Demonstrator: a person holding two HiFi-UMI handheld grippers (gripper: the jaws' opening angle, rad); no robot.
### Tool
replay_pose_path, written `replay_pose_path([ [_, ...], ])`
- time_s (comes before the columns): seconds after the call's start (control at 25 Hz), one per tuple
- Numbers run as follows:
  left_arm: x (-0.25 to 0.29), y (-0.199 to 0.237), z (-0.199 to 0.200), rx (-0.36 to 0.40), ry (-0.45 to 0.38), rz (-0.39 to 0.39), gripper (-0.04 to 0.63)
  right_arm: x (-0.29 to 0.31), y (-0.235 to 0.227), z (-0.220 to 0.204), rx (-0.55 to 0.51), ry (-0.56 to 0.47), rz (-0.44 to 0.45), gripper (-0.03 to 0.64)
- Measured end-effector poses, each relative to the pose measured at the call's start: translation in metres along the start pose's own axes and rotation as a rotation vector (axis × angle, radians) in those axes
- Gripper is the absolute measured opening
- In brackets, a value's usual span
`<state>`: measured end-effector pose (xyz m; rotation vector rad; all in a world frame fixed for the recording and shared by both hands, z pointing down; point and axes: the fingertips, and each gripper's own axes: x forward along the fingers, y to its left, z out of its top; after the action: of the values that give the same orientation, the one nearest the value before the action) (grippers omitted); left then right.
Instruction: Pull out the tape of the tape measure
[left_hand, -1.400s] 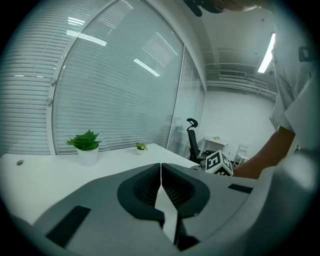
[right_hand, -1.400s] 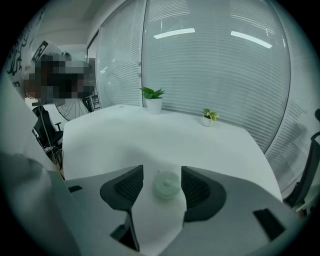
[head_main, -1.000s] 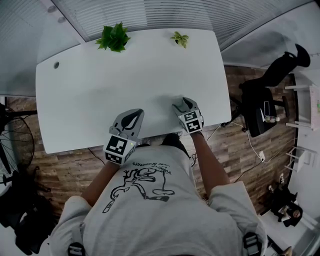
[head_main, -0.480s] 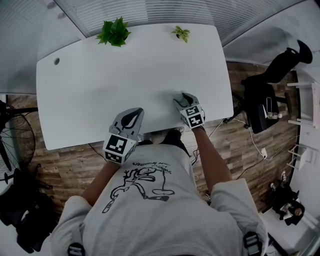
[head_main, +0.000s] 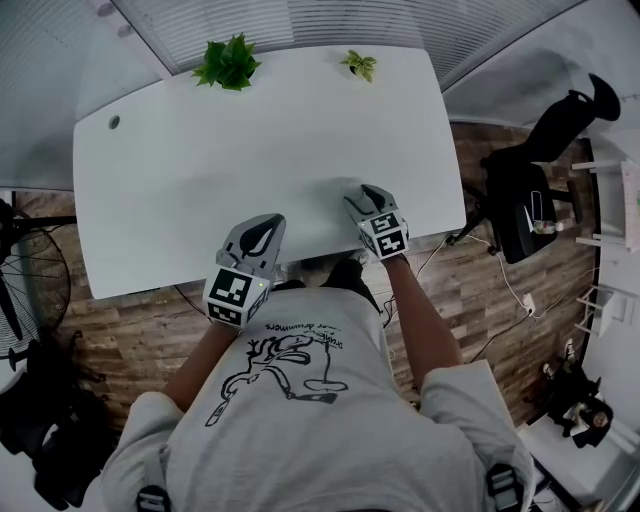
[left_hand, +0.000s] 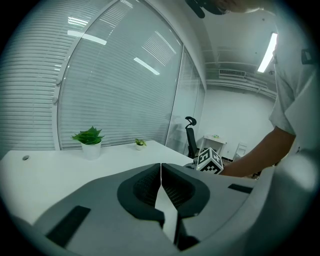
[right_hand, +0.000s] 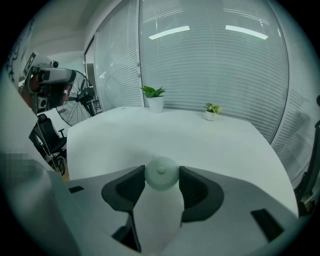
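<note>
Right claw (head_main: 362, 196) closing onto round white tape measure (right_hand: 161, 175); left claw (left_hand: 160, 170) together

I wear a light grey, short-sleeved T-shirt (head_main: 300, 420) with a black line drawing and a line of script across the chest, and dark strap buckles (head_main: 152, 497) low at each shoulder. My left gripper (head_main: 268, 222) and right gripper (head_main: 366, 192) are grey moulded shells with dark ribbed pads (left_hand: 145, 187), each carrying a cube (head_main: 233, 295) of black-and-white square markers. The right one's jaws are closing on a pale round tape measure (right_hand: 161, 173) between them.
</note>
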<state>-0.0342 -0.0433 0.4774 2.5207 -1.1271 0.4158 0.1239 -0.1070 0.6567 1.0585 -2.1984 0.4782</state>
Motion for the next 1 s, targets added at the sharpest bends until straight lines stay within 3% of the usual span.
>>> replay_pose_path([
  [0.48, -0.002, -0.007, 0.005, 0.007, -0.022, -0.024, 0.023, -0.044, 0.017, 0.048, 0.016, -0.086, 0.060, 0.222],
  [1.0, -0.003, -0.001, 0.035, 0.013, -0.089, -0.022, 0.023, -0.099, 0.044, 0.125, -0.073, -0.176, 0.104, 0.222],
])
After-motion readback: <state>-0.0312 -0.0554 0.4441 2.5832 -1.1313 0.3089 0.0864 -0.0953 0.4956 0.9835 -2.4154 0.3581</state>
